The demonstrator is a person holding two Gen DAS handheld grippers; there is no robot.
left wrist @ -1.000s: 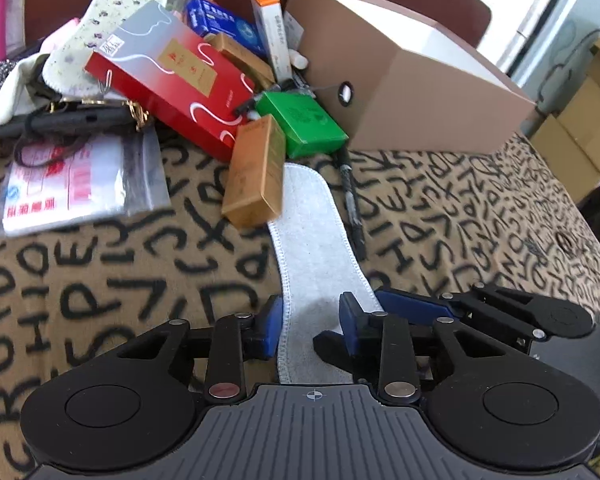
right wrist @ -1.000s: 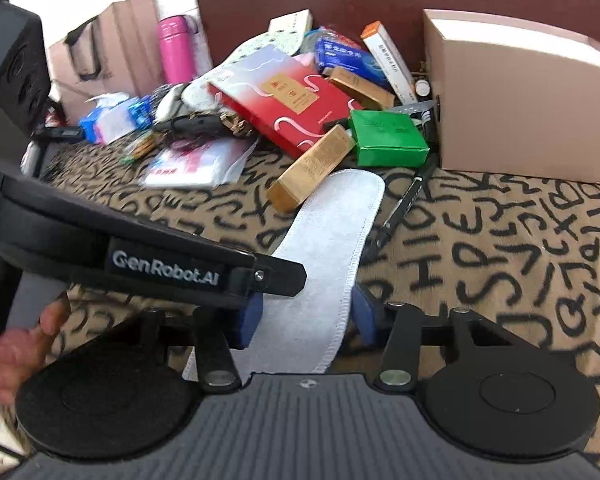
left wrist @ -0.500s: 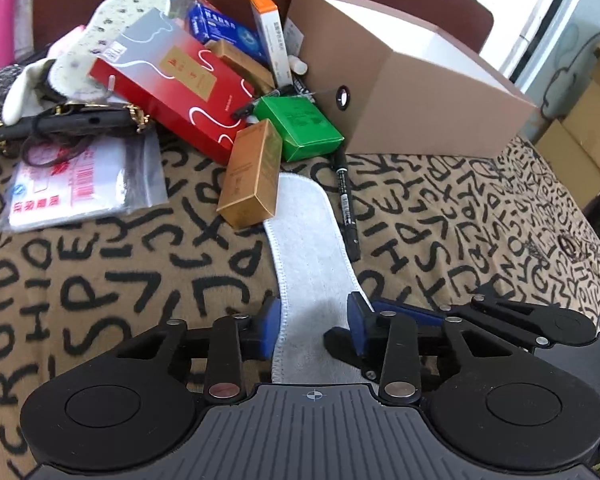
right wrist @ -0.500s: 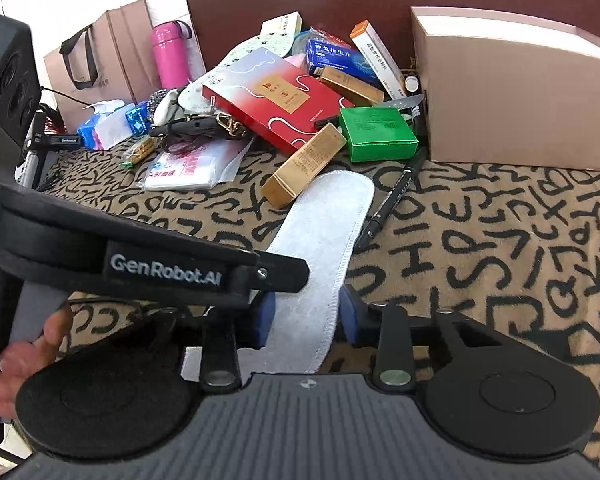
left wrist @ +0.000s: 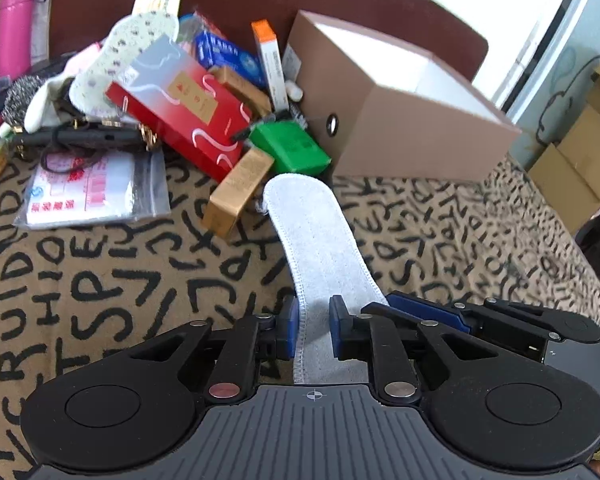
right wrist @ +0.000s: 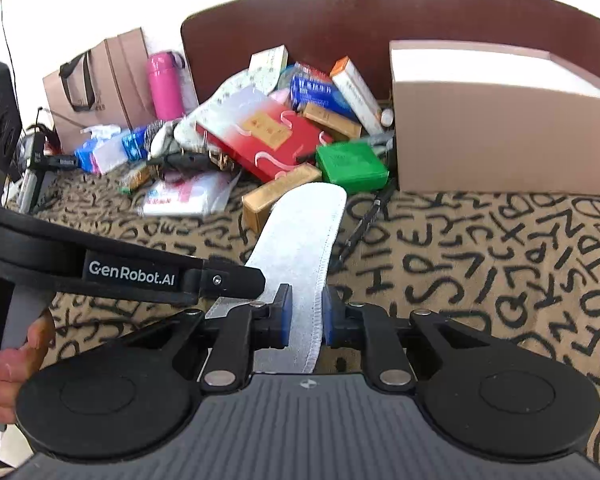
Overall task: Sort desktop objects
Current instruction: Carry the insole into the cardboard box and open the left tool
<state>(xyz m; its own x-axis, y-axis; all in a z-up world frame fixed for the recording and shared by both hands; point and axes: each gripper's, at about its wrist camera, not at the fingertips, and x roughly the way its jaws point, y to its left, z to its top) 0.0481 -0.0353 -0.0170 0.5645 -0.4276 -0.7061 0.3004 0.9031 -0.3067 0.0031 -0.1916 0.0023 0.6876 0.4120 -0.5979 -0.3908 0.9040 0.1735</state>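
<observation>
Near the desk's front edge, the grey insole (left wrist: 320, 240), judged light, soft and floppy, is being gripped at its near end by the closed left gripper (left wrist: 314, 330) and the closing right gripper (right wrist: 303, 320).

insole (left wrist: 320, 248): matt grey felt, stitched edge | red box (left wrist: 184, 108): glossy card | table cover (left wrist: 100, 272): soft printed cloth

Grey insole (left wrist: 320, 248), tan/blk letter-print cloth (left wrist: 100, 280).
</observation>
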